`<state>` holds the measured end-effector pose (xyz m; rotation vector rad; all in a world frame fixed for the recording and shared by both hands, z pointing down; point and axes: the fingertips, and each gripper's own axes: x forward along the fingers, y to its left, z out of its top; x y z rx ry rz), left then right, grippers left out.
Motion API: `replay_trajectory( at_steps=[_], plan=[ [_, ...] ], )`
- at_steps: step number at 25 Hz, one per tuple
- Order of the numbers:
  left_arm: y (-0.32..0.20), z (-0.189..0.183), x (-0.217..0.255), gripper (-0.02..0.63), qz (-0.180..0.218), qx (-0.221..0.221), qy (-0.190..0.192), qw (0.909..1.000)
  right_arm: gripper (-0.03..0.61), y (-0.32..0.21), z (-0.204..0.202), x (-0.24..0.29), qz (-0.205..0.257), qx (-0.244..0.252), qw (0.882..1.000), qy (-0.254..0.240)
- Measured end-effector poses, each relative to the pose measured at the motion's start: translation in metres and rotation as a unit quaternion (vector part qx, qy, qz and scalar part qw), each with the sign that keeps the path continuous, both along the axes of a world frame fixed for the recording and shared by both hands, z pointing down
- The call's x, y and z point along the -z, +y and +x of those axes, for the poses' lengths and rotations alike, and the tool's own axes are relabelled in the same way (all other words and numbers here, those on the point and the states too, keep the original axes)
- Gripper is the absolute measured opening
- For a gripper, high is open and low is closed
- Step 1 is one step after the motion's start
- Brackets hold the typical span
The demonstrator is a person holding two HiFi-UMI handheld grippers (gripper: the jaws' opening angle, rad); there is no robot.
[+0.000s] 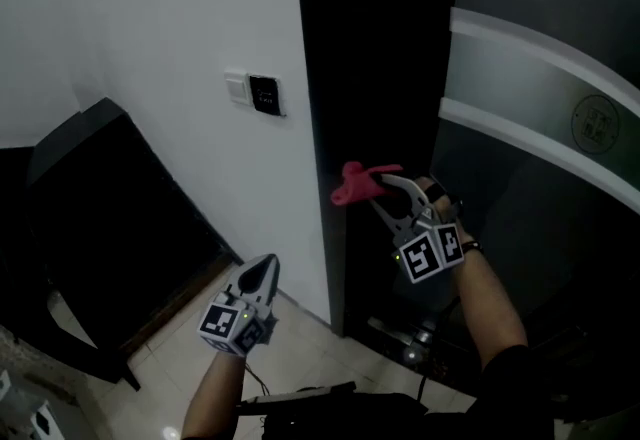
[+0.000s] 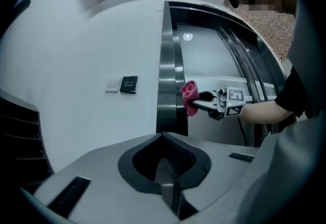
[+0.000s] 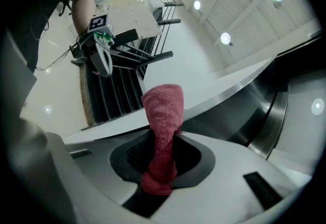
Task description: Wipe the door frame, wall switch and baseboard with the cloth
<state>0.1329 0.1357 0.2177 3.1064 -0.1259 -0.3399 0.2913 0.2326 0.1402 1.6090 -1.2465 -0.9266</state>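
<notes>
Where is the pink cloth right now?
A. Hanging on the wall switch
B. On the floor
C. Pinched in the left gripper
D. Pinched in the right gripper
D: the right gripper view shows the right gripper with its jaws closed on the pink cloth, while the left gripper is shut with nothing between its jaws.

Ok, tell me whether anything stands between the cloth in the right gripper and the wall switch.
Nothing visible does. The pink cloth, clamped in the right gripper, is up at the dark door frame; only bare white wall lies between that frame and the wall switch.
</notes>
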Motion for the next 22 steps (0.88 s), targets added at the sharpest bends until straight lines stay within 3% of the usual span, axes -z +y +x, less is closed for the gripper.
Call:
replay_trajectory(
  at_steps=[6, 9, 16, 22],
  plan=[
    [-0.003, -0.034, 0.012, 0.0, -0.005, 0.023, 0.005, 0.9997, 0.091, -0.004, 0.013, 0.106, 0.074, -0.001, 0.994, 0.08],
    [-0.016, -0.041, 0.013, 0.0, -0.013, 0.042, 0.007, 0.999, 0.091, -0.007, 0.027, 0.135, 0.075, -0.015, 0.99, 0.116],
    [-0.022, -0.035, 0.004, 0.0, -0.026, 0.046, -0.006, 0.9986, 0.091, -0.028, 0.048, 0.108, 0.042, -0.016, 0.992, 0.117],
    [-0.012, -0.032, -0.005, 0.0, 0.021, 0.033, -0.034, 0.9987, 0.091, -0.035, 0.046, 0.08, 0.059, 0.009, 0.993, 0.105]
  ],
)
